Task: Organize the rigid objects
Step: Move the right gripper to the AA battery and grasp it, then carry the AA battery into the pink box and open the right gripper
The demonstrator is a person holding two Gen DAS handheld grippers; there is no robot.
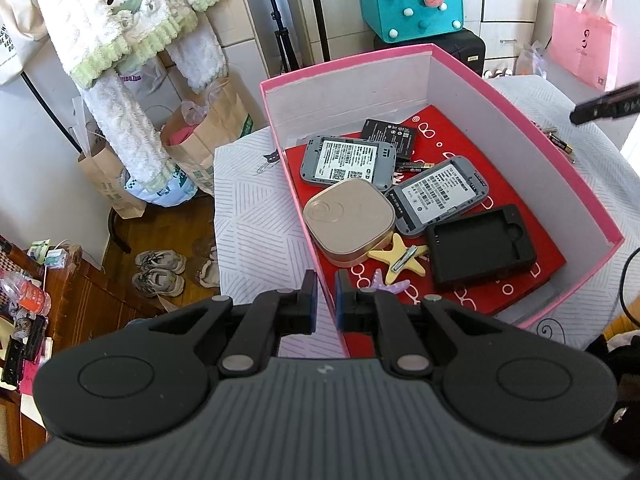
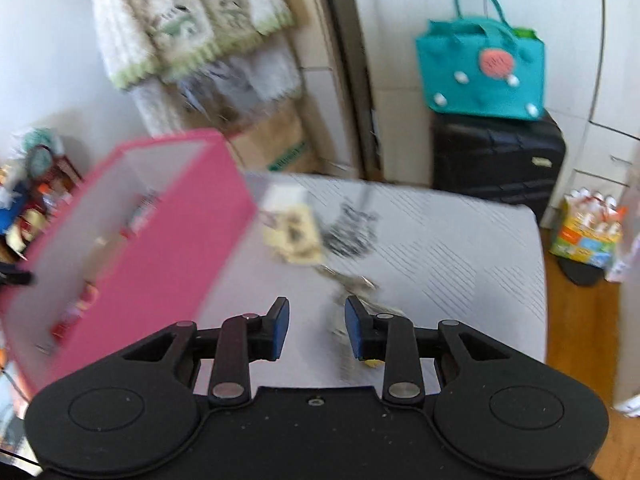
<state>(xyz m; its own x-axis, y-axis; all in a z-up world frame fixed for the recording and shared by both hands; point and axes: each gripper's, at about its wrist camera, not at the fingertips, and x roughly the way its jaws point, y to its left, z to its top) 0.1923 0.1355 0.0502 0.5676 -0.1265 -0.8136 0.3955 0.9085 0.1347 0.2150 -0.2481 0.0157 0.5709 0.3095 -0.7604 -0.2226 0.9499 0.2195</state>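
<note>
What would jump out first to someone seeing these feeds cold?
The pink box in the middle of the left wrist view, with two grey devices, a gold case and a yellow starfish on its red floor. The left gripper pinches the box's near wall. The right gripper stands open over the white cloth beside the box.

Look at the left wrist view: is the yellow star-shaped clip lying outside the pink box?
No. The yellow star clip lies inside the pink box, beside the gold square case.
</note>
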